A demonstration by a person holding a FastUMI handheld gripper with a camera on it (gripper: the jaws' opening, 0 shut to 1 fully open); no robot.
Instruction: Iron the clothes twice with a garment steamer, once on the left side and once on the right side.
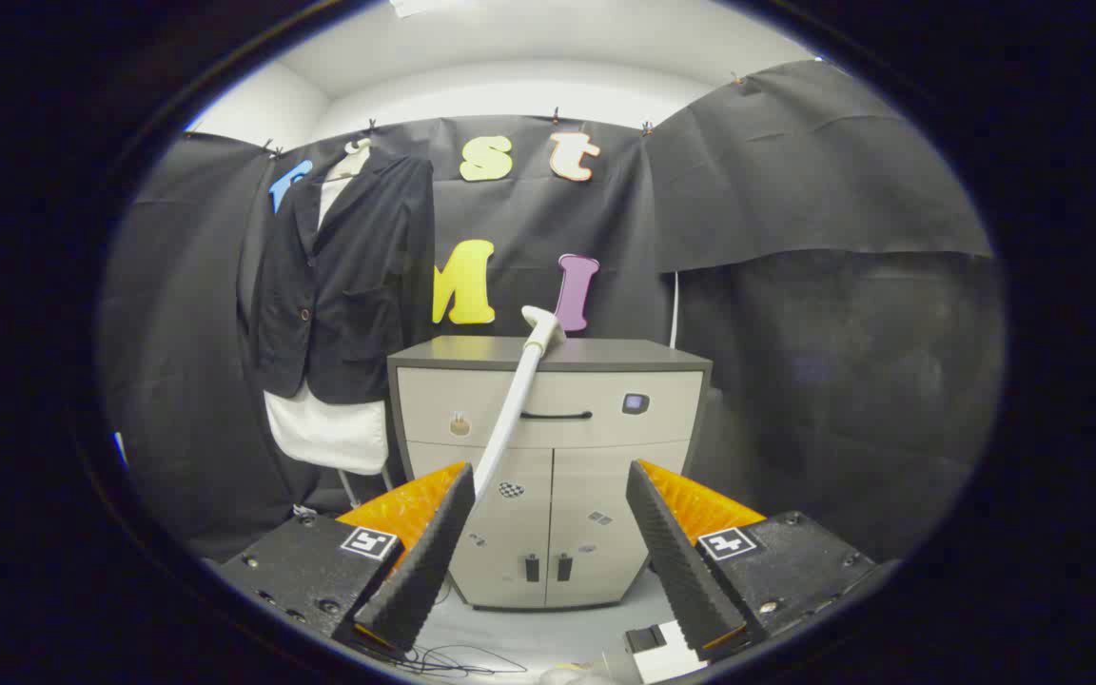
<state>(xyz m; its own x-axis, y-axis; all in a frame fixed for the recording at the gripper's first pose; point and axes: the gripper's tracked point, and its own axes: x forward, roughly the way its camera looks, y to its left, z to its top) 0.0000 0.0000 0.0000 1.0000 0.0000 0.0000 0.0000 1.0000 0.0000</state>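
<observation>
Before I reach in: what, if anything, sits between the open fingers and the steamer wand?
Nothing visible. The gripper is open and holds nothing; the steamer wand leans against the cabinet just ahead, its lower end by the left finger. The jacket hangs further left.

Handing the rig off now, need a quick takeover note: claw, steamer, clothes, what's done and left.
Claw: open, holding nothing, aimed at the cabinet.
Steamer wand: leans on the cabinet's top edge, head up, just beyond the fingers.
Jacket: on a hanger, beside the cabinet, over a white garment.
Done: nothing that shows.
Left: grasp the wand, steam the left side, then the right.
</observation>
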